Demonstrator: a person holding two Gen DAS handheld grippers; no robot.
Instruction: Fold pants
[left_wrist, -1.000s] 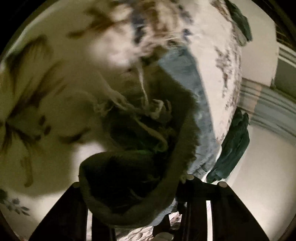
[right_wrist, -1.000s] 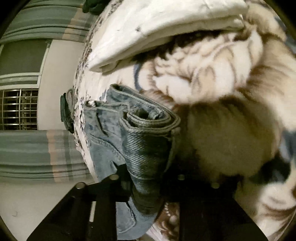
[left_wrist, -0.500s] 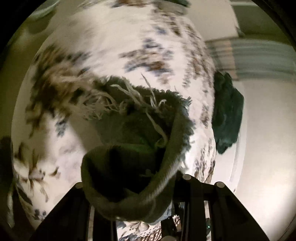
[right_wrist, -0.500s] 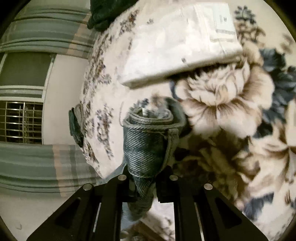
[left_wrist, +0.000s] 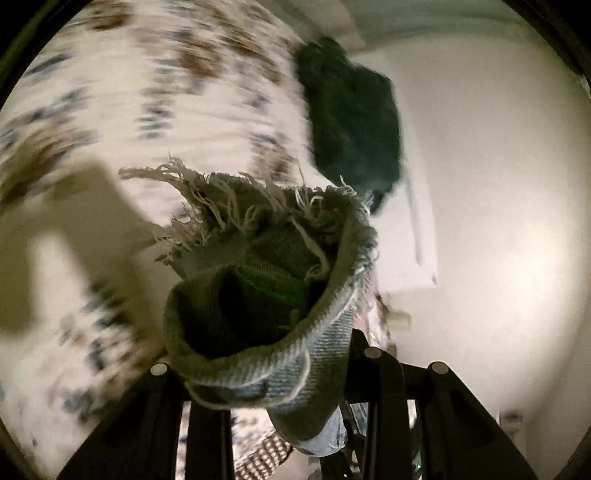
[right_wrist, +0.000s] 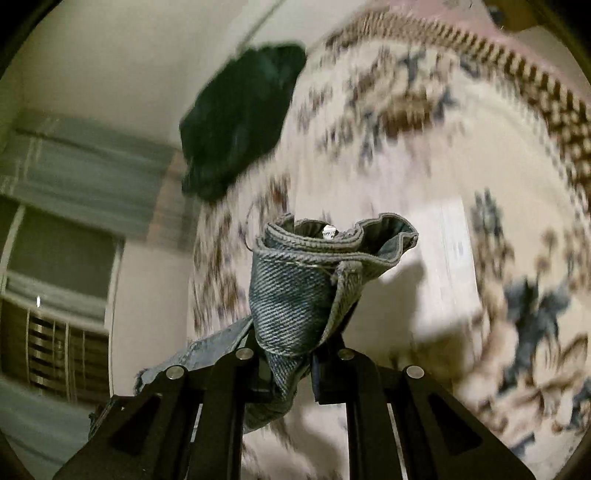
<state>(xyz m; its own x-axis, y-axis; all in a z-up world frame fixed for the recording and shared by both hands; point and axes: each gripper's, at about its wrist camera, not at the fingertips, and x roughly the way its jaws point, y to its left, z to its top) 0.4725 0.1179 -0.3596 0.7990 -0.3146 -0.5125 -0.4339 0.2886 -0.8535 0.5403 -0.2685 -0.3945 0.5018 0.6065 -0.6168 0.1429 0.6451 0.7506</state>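
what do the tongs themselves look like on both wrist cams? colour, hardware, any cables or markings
Both look alike. Left tongs: matte black, flat angular arms that splay toward the camera, with round silver screw heads on the arms. Right tongs: same black angular build, four silver screw heads in a row, elongated cut-outs in the outer arms. No cables, labels, markings, sleeves or hands are visible in either view.

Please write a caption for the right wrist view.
Right gripper shut on jeans above a floral bedspread.
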